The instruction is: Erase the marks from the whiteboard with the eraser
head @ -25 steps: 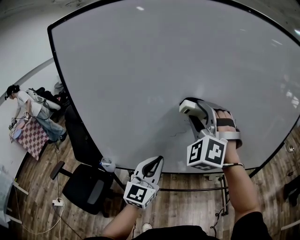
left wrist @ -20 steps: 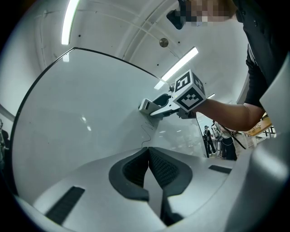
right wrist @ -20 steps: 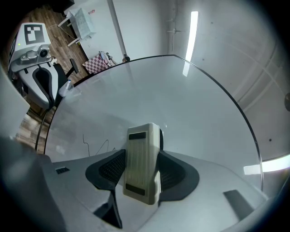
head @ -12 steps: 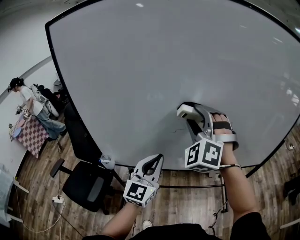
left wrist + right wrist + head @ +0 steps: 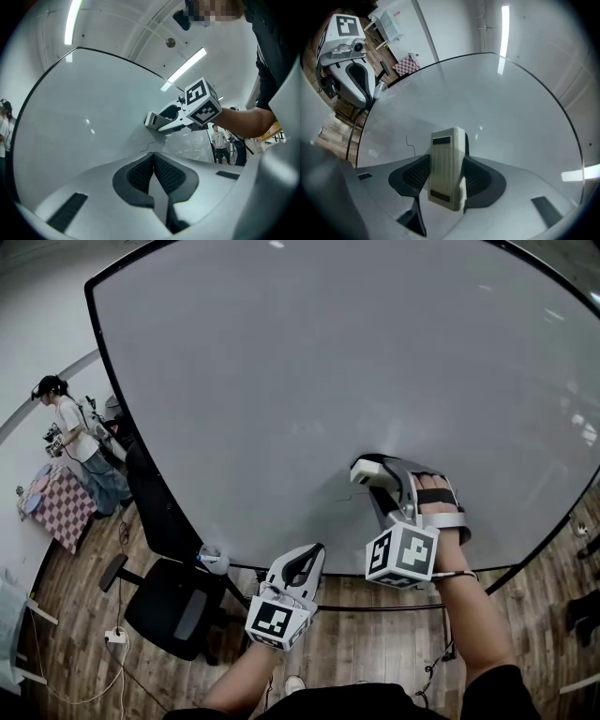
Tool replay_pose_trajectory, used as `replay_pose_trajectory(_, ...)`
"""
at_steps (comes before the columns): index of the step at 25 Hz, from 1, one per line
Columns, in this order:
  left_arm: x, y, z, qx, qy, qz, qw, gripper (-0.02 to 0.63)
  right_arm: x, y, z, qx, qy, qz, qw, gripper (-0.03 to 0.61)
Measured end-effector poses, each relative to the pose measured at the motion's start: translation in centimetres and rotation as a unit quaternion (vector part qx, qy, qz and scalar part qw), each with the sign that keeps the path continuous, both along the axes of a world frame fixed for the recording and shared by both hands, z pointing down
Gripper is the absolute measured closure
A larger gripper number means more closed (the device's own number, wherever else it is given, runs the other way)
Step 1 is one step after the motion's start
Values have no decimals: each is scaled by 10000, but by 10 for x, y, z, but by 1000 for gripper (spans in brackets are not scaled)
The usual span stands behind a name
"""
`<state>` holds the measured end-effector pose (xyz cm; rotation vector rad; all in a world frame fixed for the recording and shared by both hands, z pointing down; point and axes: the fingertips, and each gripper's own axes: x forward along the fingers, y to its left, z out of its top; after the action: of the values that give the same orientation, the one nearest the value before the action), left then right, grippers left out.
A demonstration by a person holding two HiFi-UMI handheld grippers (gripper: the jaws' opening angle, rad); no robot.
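Observation:
The large whiteboard (image 5: 281,381) fills the head view. A thin black squiggle (image 5: 409,143) is drawn low on it, also seen as the squiggle (image 5: 149,146) just past my left jaws. My right gripper (image 5: 447,161) is shut on the white eraser (image 5: 447,168), which it holds upright against the board to the right of the mark. In the head view the eraser (image 5: 367,472) sits at the tip of that right gripper (image 5: 380,479). My left gripper (image 5: 302,563) hangs below the board's lower edge, and its jaws (image 5: 153,157) are shut with nothing between them.
A black office chair (image 5: 173,606) stands on the wooden floor at the lower left. A person (image 5: 77,442) stands by a checkered table (image 5: 56,507) at the far left. More people (image 5: 219,140) stand beyond the board's right side.
My right gripper has slid the eraser a little down and left on the board, closer to the squiggle. The left gripper has barely moved. The person at left has straightened up.

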<state>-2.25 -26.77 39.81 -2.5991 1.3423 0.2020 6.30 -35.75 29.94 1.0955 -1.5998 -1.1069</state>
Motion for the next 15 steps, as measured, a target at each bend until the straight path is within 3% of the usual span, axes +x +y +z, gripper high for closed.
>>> replay_pose_trajectory(15, -1, 0, 3, -41, -2, -30, 10000, 594, -2, 1, 53, -310, 267, 25, 9992, 328)
